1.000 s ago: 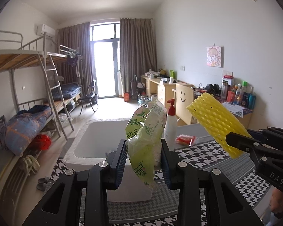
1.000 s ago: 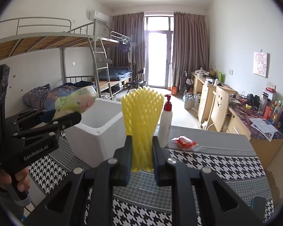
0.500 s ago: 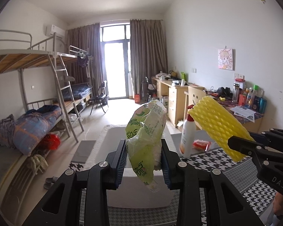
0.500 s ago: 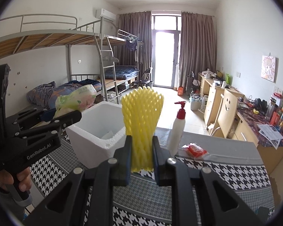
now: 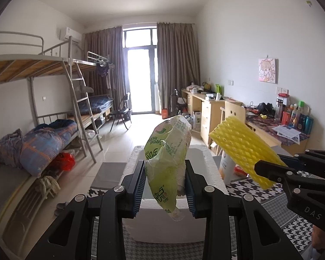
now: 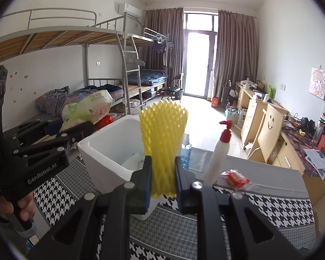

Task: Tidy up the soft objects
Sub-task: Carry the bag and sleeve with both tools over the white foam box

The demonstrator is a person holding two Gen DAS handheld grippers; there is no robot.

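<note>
Yellow foam fruit net (image 6: pixel 162 147) pinched in my R gripper (image 6: pixel 161 181); L gripper (image 5: pixel 165 186), marked "GenRobot.AI", grips green tissue pack (image 5: pixel 168 158); styrofoam box (image 6: pixel 110 151) at 11 o'clock.

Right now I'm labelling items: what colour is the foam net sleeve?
Yellow foam net sleeve, clearest in the right wrist view.

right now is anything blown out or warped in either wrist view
Left wrist view: the glass balcony door is blown out white, the bunk bed rails bow from fisheye, corners vignette black. Right wrist view: same door overexposed, the yellow foam net sleeve stays sharp.
</note>
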